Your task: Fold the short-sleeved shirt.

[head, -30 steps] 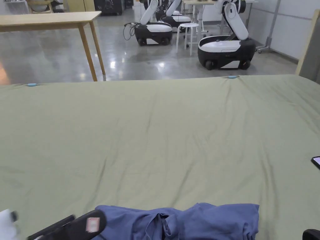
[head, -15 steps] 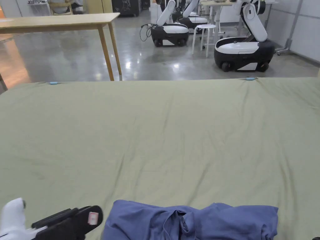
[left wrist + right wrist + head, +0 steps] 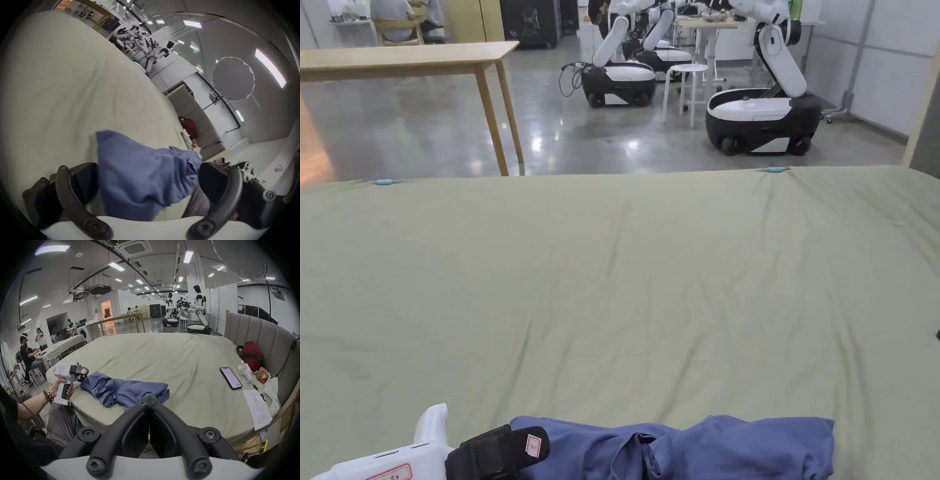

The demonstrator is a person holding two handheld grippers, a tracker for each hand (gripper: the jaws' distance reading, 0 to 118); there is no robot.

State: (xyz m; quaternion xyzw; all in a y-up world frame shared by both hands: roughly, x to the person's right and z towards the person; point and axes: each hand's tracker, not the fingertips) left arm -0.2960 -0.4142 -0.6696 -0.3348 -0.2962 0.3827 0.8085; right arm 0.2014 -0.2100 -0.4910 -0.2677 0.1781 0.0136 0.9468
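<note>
Your left gripper (image 3: 146, 181) stands with jaws wide apart, straddling the near end of the crumpled blue shirt (image 3: 681, 449) without pressing on it. The shirt runs lengthwise away from that gripper towards your right, along the near edge of the green bed (image 3: 625, 275). Your right gripper (image 3: 149, 400) has jaws closed on nothing, just short of the shirt's other end; the left is better placed.

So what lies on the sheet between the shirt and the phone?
Nothing: in the right gripper view, bare green sheet runs from the blue shirt to the phone.
</note>
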